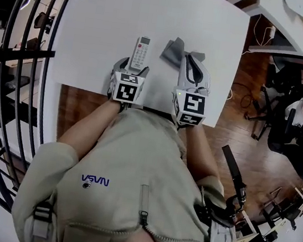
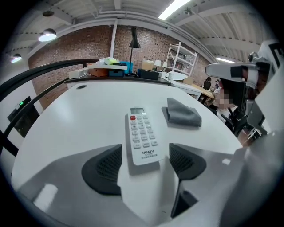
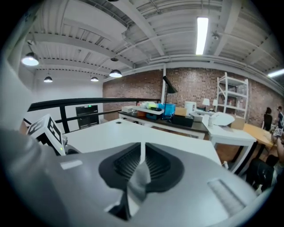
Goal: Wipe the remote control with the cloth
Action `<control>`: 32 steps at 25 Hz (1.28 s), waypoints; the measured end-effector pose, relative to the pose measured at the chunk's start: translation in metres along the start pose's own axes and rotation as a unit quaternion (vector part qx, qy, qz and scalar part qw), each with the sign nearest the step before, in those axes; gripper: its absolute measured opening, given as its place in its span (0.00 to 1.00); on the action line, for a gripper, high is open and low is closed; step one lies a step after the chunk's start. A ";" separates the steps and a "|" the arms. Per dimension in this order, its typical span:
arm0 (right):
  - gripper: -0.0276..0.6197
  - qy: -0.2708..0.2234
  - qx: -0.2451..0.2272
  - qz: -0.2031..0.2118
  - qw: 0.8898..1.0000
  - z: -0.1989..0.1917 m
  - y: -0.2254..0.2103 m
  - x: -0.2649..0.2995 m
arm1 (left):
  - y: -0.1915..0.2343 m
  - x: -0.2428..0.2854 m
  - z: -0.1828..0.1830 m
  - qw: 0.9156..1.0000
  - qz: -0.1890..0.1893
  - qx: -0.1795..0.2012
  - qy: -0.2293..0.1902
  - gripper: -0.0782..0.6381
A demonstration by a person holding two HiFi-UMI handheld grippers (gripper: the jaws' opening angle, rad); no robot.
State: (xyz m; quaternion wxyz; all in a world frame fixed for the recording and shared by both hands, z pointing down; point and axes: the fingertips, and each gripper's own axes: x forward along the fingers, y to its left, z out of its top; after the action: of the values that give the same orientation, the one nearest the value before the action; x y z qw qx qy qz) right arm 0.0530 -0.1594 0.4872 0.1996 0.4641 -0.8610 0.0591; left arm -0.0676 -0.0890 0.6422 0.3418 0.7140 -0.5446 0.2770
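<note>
Left gripper (image 2: 144, 163): jaws spread wide. The pads (image 2: 104, 168) flank the near end of the remote control (image 2: 142, 133) without pressing on it. The remote lies flat, keypad up, on the white table (image 2: 62, 128). The folded grey cloth (image 2: 182, 113) lies just to its right, apart from it. Right gripper (image 3: 142, 165): jaws barely parted, with a thin slit between them. In the head view it overlaps the cloth's right edge; contact cannot be determined.
</note>
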 end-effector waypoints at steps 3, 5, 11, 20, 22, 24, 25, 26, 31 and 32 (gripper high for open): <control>0.12 0.019 -0.001 0.016 1.000 -0.011 -0.004 0.016 | 0.006 0.005 -0.006 1.000 0.026 0.010 0.005 0.55; 0.13 0.029 0.000 0.021 0.999 -0.017 -0.007 0.025 | 0.007 0.006 -0.006 0.999 0.031 0.018 0.007 0.54; 0.13 0.049 -0.002 0.019 0.999 -0.033 -0.012 0.038 | 0.003 0.005 -0.006 0.999 0.023 0.043 0.016 0.45; 0.25 0.113 0.003 0.024 0.993 -0.076 -0.011 0.043 | 0.005 0.001 -0.004 0.993 0.017 0.116 0.009 0.45; 0.34 0.133 0.000 0.039 0.990 -0.088 -0.005 0.047 | 0.005 -0.001 -0.003 0.991 0.008 0.131 0.003 0.45; 0.42 0.157 -0.011 0.055 0.986 -0.103 0.001 0.053 | 0.004 -0.003 0.000 0.990 -0.003 0.143 -0.005 0.45; 0.45 0.169 -0.017 0.064 0.983 -0.110 0.005 0.056 | 0.003 -0.005 0.001 0.989 -0.010 0.148 -0.010 0.45; 0.46 0.180 -0.023 0.072 0.981 -0.116 0.009 0.060 | 0.003 -0.006 0.003 0.988 -0.018 0.151 -0.016 0.45; 0.38 0.183 -0.053 0.073 0.979 -0.122 0.011 0.072 | -0.002 -0.014 0.017 0.984 -0.058 0.161 -0.041 0.45; 0.21 0.182 -0.064 0.067 0.979 -0.119 0.011 0.073 | -0.002 -0.016 0.020 0.983 -0.064 0.164 -0.045 0.45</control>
State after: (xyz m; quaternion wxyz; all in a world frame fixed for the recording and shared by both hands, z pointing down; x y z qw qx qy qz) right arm 0.0428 -0.1761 0.6265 0.3780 0.3731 -0.8414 0.1002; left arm -0.0691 -0.0947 0.6176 0.2129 0.8056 -0.4596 0.3075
